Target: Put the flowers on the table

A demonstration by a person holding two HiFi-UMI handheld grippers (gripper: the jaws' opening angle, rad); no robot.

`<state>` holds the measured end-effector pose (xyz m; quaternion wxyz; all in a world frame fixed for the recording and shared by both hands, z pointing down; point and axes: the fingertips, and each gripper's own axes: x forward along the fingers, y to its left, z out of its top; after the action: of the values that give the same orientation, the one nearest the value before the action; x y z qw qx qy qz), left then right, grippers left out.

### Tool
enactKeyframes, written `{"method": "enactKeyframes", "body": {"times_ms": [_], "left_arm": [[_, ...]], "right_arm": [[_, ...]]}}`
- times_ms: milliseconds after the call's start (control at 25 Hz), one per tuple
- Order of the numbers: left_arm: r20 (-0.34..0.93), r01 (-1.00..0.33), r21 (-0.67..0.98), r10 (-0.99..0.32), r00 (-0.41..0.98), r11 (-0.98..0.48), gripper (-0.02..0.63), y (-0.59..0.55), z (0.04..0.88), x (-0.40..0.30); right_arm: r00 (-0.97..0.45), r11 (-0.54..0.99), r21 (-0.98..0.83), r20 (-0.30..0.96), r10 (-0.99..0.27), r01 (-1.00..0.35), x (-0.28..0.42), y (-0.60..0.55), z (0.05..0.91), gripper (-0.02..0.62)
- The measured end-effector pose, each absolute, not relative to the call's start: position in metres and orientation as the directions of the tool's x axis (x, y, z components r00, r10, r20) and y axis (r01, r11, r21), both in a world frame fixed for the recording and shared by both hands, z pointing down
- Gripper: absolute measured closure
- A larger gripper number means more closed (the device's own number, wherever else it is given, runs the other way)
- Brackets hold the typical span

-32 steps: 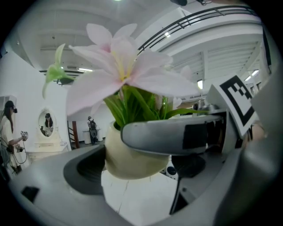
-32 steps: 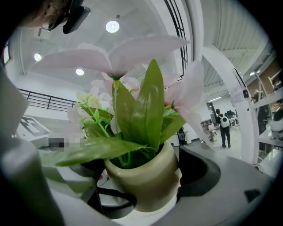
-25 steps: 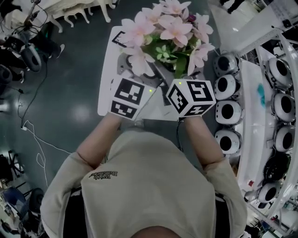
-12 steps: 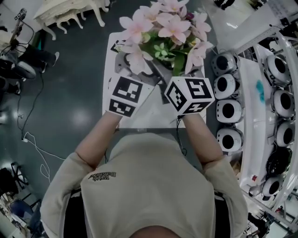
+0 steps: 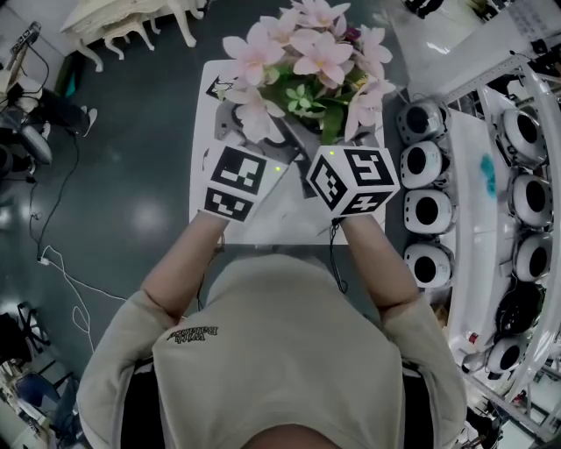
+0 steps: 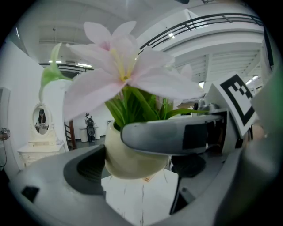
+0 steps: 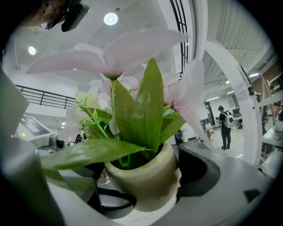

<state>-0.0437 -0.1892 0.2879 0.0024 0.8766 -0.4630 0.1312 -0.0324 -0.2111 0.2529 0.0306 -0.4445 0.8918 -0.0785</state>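
A cream round pot point(image 6: 132, 161) of pink flowers point(image 5: 302, 61) with green leaves hangs a little above the small white table point(image 5: 289, 219). My left gripper point(image 5: 263, 136) is shut on the pot's left side. The pot bulges between its jaws in the left gripper view, and a grey finger point(image 6: 168, 137) of the other gripper crosses in front. My right gripper point(image 5: 331, 140) is shut on the pot point(image 7: 146, 183) from the right, its dark pad against the pot's wall. In the head view the blooms hide the pot and both sets of fingertips.
A white rack with several round dark-lensed devices point(image 5: 425, 210) runs along the table's right side. Dark floor with loose cables point(image 5: 61, 254) lies to the left, and white ornate furniture point(image 5: 131, 22) stands at the far left. A person with a backpack point(image 7: 226, 119) stands far off.
Both grippers and the flowers have shifted slightly forward over the white table. The hold on the pot looks the same.
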Motion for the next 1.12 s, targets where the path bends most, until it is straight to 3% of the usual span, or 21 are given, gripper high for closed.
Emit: {"method": "enactKeyframes", "body": {"times_ms": [1120], "left_arm": [[0.322,-0.829,-0.057,-0.797,0.512,-0.556,0.158,-0.307,0.355,-0.052]], "right_arm": [[-0.626,0.592,-0.232,0.111,-0.772,-0.772,-0.041,-0.333,0.323,0.048]]}}
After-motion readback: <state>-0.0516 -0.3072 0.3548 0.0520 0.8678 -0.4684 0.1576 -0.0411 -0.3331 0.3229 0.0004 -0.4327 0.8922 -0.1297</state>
